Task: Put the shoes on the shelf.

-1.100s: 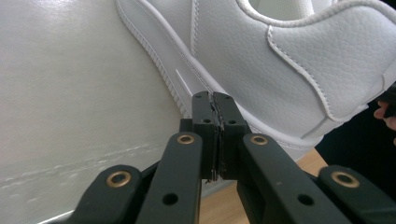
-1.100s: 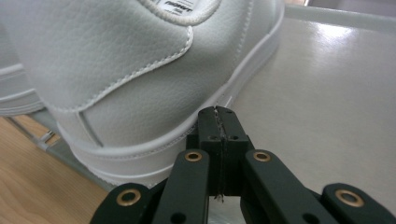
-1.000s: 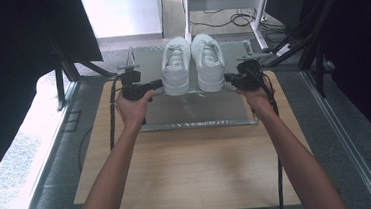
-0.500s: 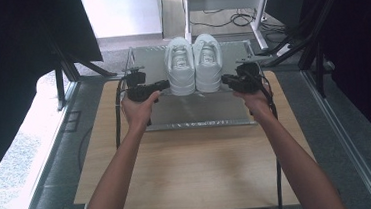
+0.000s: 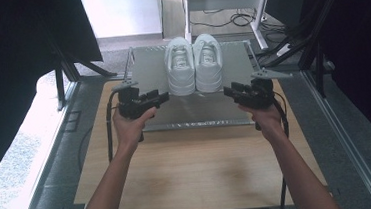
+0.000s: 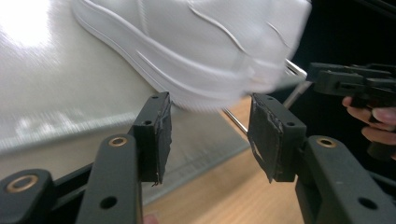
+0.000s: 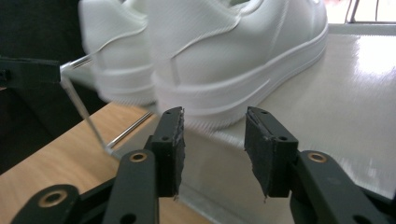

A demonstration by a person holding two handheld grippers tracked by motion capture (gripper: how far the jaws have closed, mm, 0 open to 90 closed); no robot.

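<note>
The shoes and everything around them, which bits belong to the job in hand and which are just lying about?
Part of the job:
- pair of white shoes
- metal tray under them
- left gripper, open, empty
- right gripper, open, empty

Just lying about:
- wooden table
- white frame behind
- cables on the floor

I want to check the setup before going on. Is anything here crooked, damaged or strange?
Little stands out. The two white shoes stand neatly side by side on the grey tray. Both the left gripper and the right gripper are open with nothing between the jaws. Only their pads look frayed at the edges.
</note>
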